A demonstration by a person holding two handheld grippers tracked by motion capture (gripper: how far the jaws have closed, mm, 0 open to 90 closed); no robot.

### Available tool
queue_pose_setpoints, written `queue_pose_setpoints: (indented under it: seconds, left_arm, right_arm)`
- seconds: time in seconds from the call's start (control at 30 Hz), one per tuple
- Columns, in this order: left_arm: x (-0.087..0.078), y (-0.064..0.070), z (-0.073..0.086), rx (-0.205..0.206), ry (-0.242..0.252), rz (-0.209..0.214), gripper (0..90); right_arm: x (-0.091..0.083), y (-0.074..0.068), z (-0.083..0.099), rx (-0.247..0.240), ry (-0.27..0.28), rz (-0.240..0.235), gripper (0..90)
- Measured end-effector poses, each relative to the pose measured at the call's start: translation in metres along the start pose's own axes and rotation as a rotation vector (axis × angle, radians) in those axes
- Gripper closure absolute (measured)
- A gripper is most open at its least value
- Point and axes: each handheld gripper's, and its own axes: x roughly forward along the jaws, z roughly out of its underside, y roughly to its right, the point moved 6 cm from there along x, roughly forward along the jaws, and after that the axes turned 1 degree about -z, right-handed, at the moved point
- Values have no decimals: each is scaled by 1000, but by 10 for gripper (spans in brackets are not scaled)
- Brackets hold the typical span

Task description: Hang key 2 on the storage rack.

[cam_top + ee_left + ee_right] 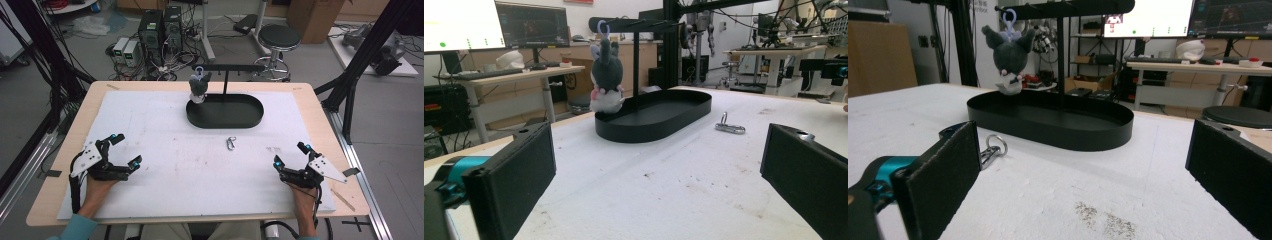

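High view: a black oval tray [225, 111] sits on the far middle of the white mat [165, 165], nothing loose visible inside. A thin post rises from it to a black crossbar [230, 67]; a grey plush toy [199, 86] hangs from the bar's left end over the tray's left rim. A small metal clasp [230, 143] lies on the mat just in front of the tray, apart from it. Left gripper [123, 149] at the near left, jaws spread wide, holding nothing. Right gripper [290, 153] at the near right, jaws likewise apart and empty. Both are well clear of tray and clasp — open mat between.

Left gripper view: tray [659, 116] ahead, plush toy [605, 77] dangling by a pale loop from the bar [639, 24], its feet close to the rim. Clasp [730, 128] to the tray's right. Black pads [516, 177] frame bare mat.

Right gripper view: tray [1053, 122] ahead, interior bare; plush toy [1010, 57] hangs at its left end. Clasp [990, 150] lies near, partly hidden behind the left pad [943, 172].
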Motion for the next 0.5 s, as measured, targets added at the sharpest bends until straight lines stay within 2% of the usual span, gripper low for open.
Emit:
queue_pose_setpoints:
  seconds: [0.1,0.2,0.3,0.37,0.5]
  left_arm:
    - [0,1,2,-2,2,3,17]
    - [1,1,3,-8,1,6,17]
    - [-1,1,4,-17,5,1,17]
    - [-2,1,4,-24,14,-5,17]
    - [-4,1,6,-21,20,-14,17]
  right_arm:
    - [2,-2,-6,-9,-19,-31,7]
    - [4,-3,-19,-6,-20,-80,6]
    - [8,-3,-34,-38,-36,-106,7]
    - [12,-4,-41,-45,-65,-126,6]
    - [23,-6,-53,-99,-122,-183,7]
